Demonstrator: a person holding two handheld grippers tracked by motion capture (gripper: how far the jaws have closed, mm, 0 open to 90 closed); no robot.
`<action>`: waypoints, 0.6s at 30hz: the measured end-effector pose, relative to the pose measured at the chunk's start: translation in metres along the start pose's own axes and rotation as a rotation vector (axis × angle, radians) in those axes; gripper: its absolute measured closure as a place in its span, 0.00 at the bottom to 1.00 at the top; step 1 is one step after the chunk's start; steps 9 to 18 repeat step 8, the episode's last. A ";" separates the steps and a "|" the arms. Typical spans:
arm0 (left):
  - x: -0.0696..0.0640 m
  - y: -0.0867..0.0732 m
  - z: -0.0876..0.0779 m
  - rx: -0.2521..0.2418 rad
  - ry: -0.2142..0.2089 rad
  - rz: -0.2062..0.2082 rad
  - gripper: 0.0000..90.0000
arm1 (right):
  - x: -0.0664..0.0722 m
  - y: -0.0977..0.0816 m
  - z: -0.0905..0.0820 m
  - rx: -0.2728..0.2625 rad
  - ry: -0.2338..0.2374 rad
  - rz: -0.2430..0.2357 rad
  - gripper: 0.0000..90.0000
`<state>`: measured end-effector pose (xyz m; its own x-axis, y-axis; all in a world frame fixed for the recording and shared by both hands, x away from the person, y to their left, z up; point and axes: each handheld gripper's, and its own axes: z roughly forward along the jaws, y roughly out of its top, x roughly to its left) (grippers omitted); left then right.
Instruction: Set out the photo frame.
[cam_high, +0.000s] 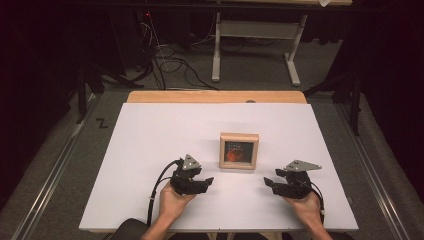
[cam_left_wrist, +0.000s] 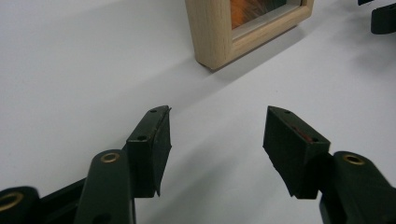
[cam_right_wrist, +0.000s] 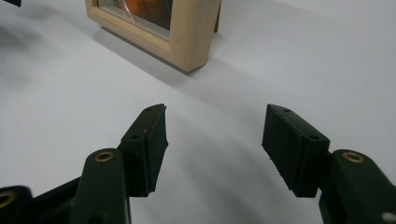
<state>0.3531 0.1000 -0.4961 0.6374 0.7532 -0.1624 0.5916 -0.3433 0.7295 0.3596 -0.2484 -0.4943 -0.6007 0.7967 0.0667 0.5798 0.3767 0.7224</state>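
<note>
Both grippers, left gripper (cam_high: 209, 181) and right gripper (cam_high: 268, 182), hold fingers wide, empty, flanking the wooden frame (cam_high: 239, 150) enclosing an orange picture.

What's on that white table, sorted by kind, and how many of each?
Wooden picture frame: 1
Black claws, both open and empty: 2, the left claw and the right claw
Total: 3 things on the white table
</note>
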 end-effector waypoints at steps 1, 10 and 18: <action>0.000 0.000 0.000 0.001 0.000 0.000 0.46 | 0.000 0.000 0.000 0.001 0.001 0.001 0.45; 0.000 0.000 0.000 0.004 0.002 -0.006 0.46 | -0.001 0.000 0.001 0.001 0.000 0.001 0.44; 0.000 0.000 0.000 0.004 0.002 -0.006 0.46 | -0.001 0.000 0.001 0.001 0.000 0.001 0.44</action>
